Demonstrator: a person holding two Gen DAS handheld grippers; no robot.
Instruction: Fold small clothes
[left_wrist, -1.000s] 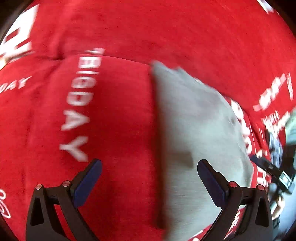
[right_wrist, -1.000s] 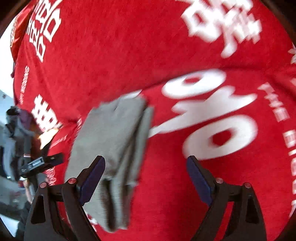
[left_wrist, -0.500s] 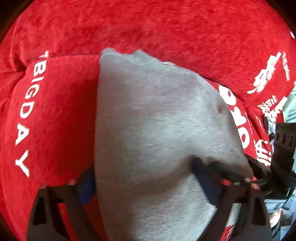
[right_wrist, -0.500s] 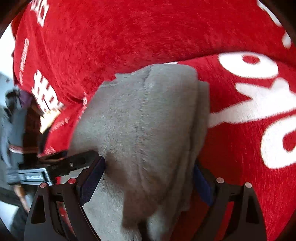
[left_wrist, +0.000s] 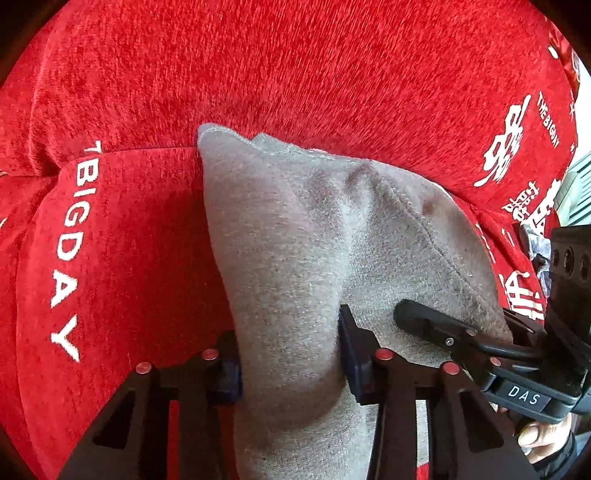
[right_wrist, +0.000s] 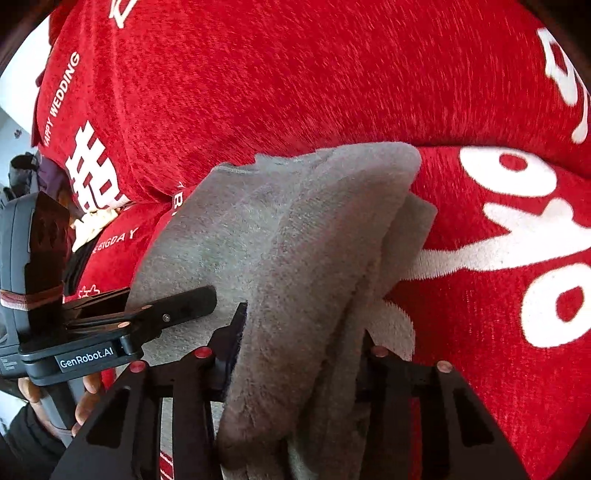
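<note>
The small grey fleece garment (left_wrist: 295, 266) lies bunched on a red plush cover with white printed lettering (left_wrist: 122, 240), its far end against the fold where the cover rises into a backrest. The cloth is soft and napped, folded over itself into several layers; in the right wrist view the layers stack along the right edge (right_wrist: 399, 236), and a stitched seam runs diagonally over the upper surface in the left wrist view.

The left gripper (left_wrist: 290, 354), black with dark blue pads and small red rivets, points steeply down along the garment. Its jaws are closing, a raised ridge of grey cloth is between them, and both pads (left_wrist: 349, 350) press into the fabric, which bulges around them. The right gripper (right_wrist: 301, 343) is posed the same way, tilted steeply down, its jaws also closing on a thick fold of the garment; the left pad (right_wrist: 234, 339) digs into the fleece and the other is buried behind the layers.

The two grippers sit just beside each other on the near end of the garment: each view shows the other tool's black finger lying on the grey cloth. A hand (right_wrist: 83, 398) in a dark sleeve grips the left tool's handle, and fingertips (left_wrist: 543, 434) curl under the right tool.

The cover's pile is coarse and streaky, printed with white characters and the words "THE BIG DAY".
</note>
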